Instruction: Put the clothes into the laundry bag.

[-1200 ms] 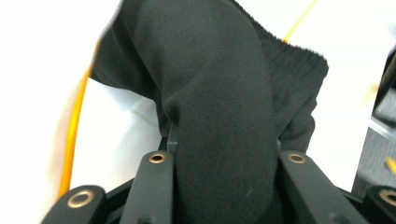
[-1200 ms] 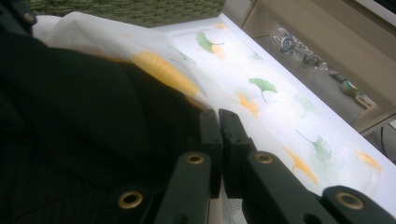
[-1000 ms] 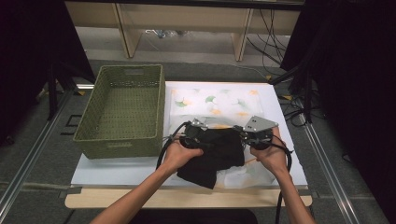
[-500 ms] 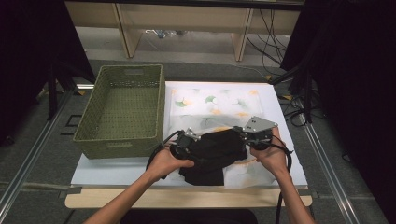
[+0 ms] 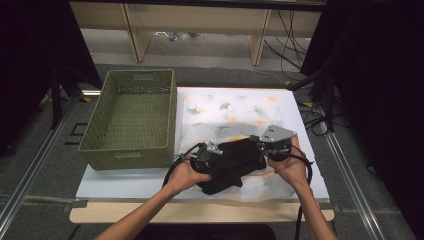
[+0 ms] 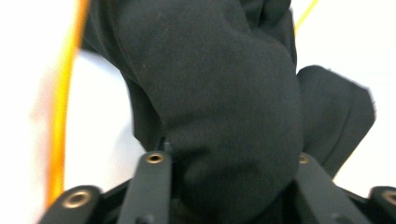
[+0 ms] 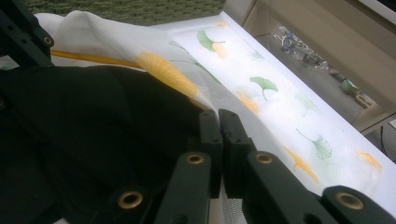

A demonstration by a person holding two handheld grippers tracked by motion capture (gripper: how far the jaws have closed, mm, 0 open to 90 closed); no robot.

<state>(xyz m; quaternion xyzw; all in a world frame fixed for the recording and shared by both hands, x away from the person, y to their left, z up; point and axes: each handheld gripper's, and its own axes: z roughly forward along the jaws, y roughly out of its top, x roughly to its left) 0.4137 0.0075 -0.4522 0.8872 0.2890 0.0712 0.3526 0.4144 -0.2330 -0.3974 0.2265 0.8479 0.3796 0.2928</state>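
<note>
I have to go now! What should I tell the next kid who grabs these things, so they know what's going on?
Left hand-held gripper: its jaws have just been closing, and a thick bunch of the black cloth sits between them.
Right hand-held gripper: jaws together at the cloth's right edge; hard to tell if fabric is pinched.
Things: the black cloth lies bunched on the leaf-print sheet at the front of the white table. The green basket stands to the left, with nothing in it.
Done: both ends of the cloth reached.
Left: probably folding the cloth neatly, perhaps putting it in the basket.
</note>
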